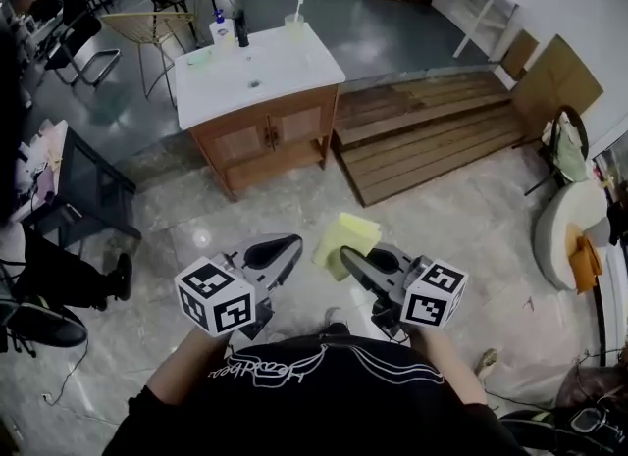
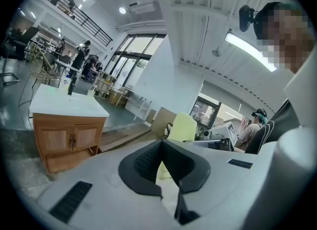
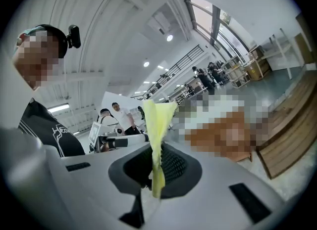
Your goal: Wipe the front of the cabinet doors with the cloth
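Now: right tongs (image 1: 351,260) clenched on the yellow cloth (image 1: 345,238), which fans forward past the tips. Left tongs (image 1: 290,248) closed and empty, just beside at 9 o'clock. Cabinet doors (image 1: 263,137) well apart at 11 o'clock, fronts facing the person. Both tongs held low near the torso, pointing forward.

The cabinet (image 1: 267,140) is warm varnished wood under a smooth white top (image 1: 257,67), the floor (image 1: 442,209) polished glossy stone, the platform (image 1: 432,135) bare wooden planks, and the yellow cloth (image 1: 345,240) thin, soft and matt.
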Available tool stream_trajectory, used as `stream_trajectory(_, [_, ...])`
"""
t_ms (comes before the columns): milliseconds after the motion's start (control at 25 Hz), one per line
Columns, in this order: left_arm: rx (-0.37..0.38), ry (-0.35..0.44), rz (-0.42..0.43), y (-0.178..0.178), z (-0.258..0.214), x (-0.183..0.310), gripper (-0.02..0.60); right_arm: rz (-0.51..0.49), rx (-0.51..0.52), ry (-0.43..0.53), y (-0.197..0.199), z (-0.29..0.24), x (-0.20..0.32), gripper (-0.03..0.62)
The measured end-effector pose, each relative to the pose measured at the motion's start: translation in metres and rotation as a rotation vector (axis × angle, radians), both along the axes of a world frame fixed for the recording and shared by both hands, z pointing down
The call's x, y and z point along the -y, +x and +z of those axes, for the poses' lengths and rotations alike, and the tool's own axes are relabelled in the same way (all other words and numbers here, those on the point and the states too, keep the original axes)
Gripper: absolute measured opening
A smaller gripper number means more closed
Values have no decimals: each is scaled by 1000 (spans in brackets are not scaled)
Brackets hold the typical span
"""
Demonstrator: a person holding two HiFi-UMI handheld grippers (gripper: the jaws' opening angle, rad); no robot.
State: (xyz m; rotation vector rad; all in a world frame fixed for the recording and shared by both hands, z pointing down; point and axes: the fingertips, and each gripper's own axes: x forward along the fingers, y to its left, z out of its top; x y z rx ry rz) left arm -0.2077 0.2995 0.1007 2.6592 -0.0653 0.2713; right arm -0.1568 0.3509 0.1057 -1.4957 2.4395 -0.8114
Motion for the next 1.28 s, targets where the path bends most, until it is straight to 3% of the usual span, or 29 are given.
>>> stream_trajectory(240, [42, -25, 16, 89, 12, -28, 6, 14, 43, -22, 86, 12, -24, 41])
stream_trajectory(440, [49, -31, -2, 131, 18, -44, 6, -3, 39, -33, 128, 22, -34, 41])
stream_trajectory(800, [94, -82, -89, 140, 47, -13, 6, -30, 94, -69, 148, 47, -2, 41])
stream_trajectory(1280, [93, -159, -201, 157, 108, 135, 6, -5, 26, -158, 198, 87, 135, 41])
